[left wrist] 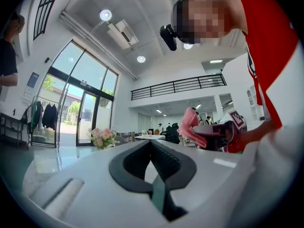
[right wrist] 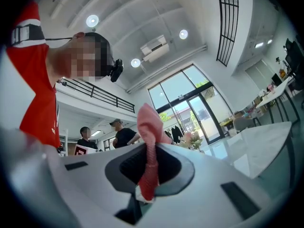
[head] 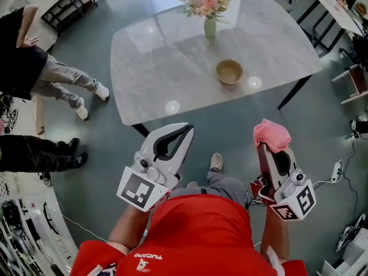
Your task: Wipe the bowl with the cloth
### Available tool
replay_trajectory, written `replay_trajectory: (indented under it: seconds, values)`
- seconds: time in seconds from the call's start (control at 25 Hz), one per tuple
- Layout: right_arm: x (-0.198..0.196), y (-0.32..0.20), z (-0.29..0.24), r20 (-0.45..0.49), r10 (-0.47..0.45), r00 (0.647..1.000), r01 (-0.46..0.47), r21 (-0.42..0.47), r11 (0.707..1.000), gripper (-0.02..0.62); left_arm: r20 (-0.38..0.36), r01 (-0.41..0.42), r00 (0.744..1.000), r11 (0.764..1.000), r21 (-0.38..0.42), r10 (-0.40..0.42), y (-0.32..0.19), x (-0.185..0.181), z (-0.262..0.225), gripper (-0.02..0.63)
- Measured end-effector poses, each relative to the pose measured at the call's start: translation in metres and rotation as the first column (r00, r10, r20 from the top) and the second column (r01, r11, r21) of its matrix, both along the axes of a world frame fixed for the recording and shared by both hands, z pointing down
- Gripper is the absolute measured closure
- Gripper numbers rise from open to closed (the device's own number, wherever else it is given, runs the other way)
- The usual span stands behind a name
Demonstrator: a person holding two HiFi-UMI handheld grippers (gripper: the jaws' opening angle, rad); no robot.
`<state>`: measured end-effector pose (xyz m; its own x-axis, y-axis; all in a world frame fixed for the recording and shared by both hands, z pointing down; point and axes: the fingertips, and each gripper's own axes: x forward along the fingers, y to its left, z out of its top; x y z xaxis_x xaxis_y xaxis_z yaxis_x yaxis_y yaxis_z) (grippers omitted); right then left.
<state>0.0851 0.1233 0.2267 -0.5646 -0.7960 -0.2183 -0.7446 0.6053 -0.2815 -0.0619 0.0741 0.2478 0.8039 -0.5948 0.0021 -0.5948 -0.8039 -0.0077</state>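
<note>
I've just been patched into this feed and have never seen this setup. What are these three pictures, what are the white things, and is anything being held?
There is no robot arm here. A person in a red top holds a white hand-held tool in each hand. The head view looks steeply down from a camera on that person's head. The other two pictures come from cameras riding on each tool, looking along its jaws. The left tool is shut and empty. The right tool is shut on a pink cloth. Neither is over the grey table yet. On the table a brown bowl stands apart from a vase of flowers. The marker cubes are part of the tools.
</note>
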Motion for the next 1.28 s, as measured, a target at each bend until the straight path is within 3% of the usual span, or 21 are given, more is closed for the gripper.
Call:
replay_trajectory:
  seconds: [0.44,0.6,0.92,1.28]
  values:
    - [0.050,-0.071,0.015,-0.005,-0.073,0.997,0.072,-0.019,0.997,0.572,0.037,0.043,0.998,0.999,0.007,-0.043,-0.059,0.053,0.014,0.600]
    - [0.064,-0.093,0.018,-0.013,-0.092,0.996,0.091,-0.029,0.995,0.572,0.076,0.039,0.997,0.997,-0.066,-0.034,-0.070,0.071,0.028,0.600]
    - [0.064,-0.125,0.030,-0.009,-0.122,0.992,0.122,-0.067,0.990,0.572,0.119,0.032,0.993,0.996,-0.080,-0.023,-0.097,0.084,0.041,0.595]
    - [0.047,-0.168,0.044,-0.038,-0.124,0.992,0.119,-0.109,0.987,0.572,0.155,-0.016,0.987,0.995,-0.102,0.031,-0.134,0.083,0.068,0.483]
